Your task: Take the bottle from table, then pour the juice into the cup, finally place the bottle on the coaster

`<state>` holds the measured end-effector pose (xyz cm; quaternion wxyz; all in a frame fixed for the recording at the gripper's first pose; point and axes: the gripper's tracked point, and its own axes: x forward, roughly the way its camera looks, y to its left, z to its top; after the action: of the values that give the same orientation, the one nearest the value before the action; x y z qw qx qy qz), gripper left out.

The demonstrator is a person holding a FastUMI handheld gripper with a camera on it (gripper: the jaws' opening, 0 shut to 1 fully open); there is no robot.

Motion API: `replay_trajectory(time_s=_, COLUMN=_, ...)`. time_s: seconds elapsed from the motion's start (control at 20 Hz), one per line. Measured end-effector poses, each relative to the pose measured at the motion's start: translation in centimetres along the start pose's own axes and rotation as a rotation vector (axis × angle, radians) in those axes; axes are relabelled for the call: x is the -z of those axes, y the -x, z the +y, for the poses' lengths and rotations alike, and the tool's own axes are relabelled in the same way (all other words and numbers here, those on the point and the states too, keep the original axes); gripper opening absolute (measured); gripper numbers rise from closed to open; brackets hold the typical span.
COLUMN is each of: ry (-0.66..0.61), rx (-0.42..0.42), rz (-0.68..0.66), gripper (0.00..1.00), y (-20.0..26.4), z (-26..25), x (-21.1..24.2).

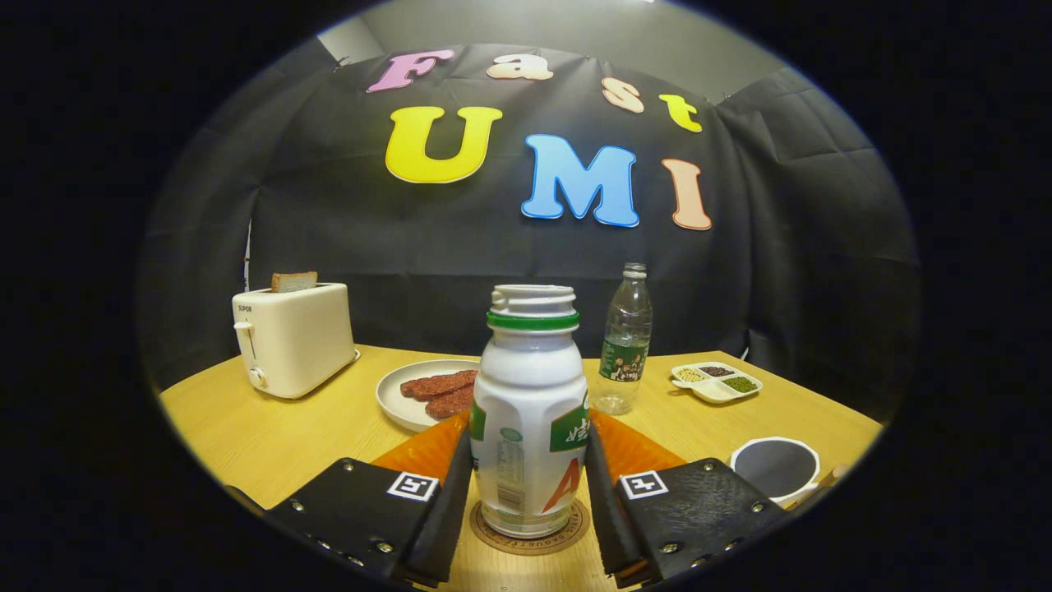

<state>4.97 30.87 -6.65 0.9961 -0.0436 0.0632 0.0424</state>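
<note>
Your gripper (530,493) fingers flank the white bottle (530,427), seemingly pressing both sides, and it stands upright on the coaster (530,538). Cup (775,469) sits near right. Release evenly, then back straight out, no nudging.

- The bottle (530,411) stands upright on the coaster (530,530), near on the table (271,436), between the gripper's (530,493) two fingers, which sit close at its sides.
- Behind the bottle, to the left, a plate (411,403) holds meat slices (440,390).
- Far left stands a toaster (292,337) with bread (293,281) in it.
- Behind the bottle, to the right, stands a water bottle (626,341).
- Further right lies a divided dish (717,382).
- Near right sits the cup (774,469).
</note>
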Motion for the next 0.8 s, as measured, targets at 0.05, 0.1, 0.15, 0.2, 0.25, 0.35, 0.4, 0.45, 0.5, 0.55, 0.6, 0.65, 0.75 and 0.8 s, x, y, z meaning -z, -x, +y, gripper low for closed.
replay_trajectory(time_s=0.05, ry=-0.004, rx=0.0, rz=-0.003, gripper=0.66, y=0.0, z=0.0, x=0.0)
replay_trajectory(time_s=0.1, ry=-0.009, rx=-0.001, rz=-0.004, gripper=0.66, y=0.0, z=0.0, x=0.1)
replay_trajectory(time_s=0.15, ry=-0.011, rx=-0.003, rz=-0.005, gripper=0.66, y=0.0, z=0.0, x=0.1)
replay_trajectory(time_s=0.2, ry=-0.012, rx=-0.005, rz=-0.006, gripper=0.66, y=-0.1, z=-0.1, x=0.1)
replay_trajectory(time_s=0.25, ry=-0.013, rx=-0.007, rz=-0.008, gripper=0.66, y=0.0, z=-0.1, x=0.2)
replay_trajectory(time_s=0.35, ry=-0.014, rx=-0.008, rz=-0.013, gripper=0.66, y=0.0, z=-0.2, x=0.1)
replay_trajectory(time_s=0.4, ry=-0.014, rx=-0.008, rz=-0.013, gripper=0.66, y=0.0, z=-0.2, x=0.2)
replay_trajectory(time_s=0.45, ry=-0.013, rx=-0.01, rz=-0.015, gripper=0.69, y=0.0, z=-0.2, x=0.1)
replay_trajectory(time_s=0.5, ry=-0.011, rx=0.001, rz=-0.01, gripper=0.71, y=0.0, z=-0.4, x=0.3)
replay_trajectory(time_s=0.55, ry=-0.002, rx=0.001, rz=-0.006, gripper=0.79, y=0.0, z=-0.5, x=0.5)
replay_trajectory(time_s=0.6, ry=0.007, rx=0.0, rz=-0.005, gripper=0.88, y=0.7, z=-0.3, x=0.0)
replay_trajectory(time_s=0.65, ry=0.01, rx=-0.007, rz=-0.015, gripper=0.97, y=0.7, z=-0.2, x=-0.3)
replay_trajectory(time_s=0.75, ry=0.009, rx=-0.016, rz=-0.038, gripper=0.97, y=1.8, z=-0.1, x=-1.9)
replay_trajectory(time_s=0.8, ry=0.004, rx=-0.023, rz=-0.046, gripper=0.97, y=2.5, z=-0.1, x=-2.9)
